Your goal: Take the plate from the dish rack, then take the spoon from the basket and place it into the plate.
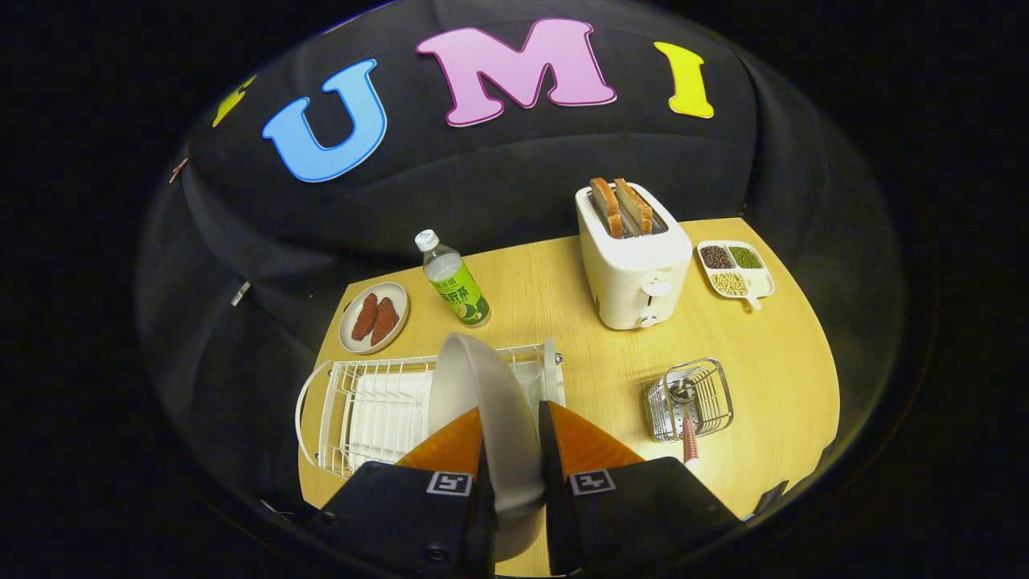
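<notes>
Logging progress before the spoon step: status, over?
Gripper shut on plate, held edge-up above the dish rack. Spoon standing in basket, untouched. Bare table between rack and basket; nothing in the way.

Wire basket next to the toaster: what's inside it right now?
The wire basket holds one spoon, bowl end down inside, handle sticking out over the near rim. The basket's floor is partly screened by the wires. The gripper is shut on the plate.
</notes>
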Demonstrator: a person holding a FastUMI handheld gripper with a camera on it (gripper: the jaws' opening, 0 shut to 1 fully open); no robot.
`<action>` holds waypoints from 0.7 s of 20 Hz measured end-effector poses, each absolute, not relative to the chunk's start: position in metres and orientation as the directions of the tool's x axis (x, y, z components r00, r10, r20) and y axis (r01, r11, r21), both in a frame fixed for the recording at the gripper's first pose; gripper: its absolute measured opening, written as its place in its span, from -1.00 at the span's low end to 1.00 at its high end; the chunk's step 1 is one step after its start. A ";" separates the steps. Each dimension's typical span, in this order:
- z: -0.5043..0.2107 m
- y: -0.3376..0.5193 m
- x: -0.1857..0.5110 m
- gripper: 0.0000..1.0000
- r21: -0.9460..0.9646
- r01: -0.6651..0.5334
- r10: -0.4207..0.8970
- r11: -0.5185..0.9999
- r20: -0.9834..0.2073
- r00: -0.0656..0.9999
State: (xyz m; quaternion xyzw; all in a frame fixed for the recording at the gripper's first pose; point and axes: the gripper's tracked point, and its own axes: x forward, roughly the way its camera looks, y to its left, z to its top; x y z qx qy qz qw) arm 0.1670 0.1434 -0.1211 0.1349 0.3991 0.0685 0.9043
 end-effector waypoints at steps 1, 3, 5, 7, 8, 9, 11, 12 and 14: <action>-0.116 0.138 0.161 -0.42 0.301 -0.031 0.240 0.953 -0.689 0.684; -0.108 0.128 0.141 -0.42 0.323 -0.058 0.272 0.944 -0.670 0.691; -0.105 0.117 0.119 -0.42 0.358 -0.059 0.297 0.932 -0.662 0.688; -0.110 0.104 0.093 -0.42 0.388 -0.043 0.312 0.921 -0.665 0.678; -0.112 0.100 0.081 -0.42 0.407 -0.037 0.325 0.912 -0.666 0.672; -0.115 0.095 0.066 -0.42 0.429 -0.027 0.338 0.903 -0.669 0.663; -0.123 0.083 0.039 -0.42 0.464 -0.003 0.360 0.886 -0.685 0.633; -0.129 0.074 0.027 -0.43 0.465 0.015 0.358 0.885 -0.701 0.617; -0.133 0.057 0.008 -0.42 0.477 0.040 0.359 0.878 -0.711 0.604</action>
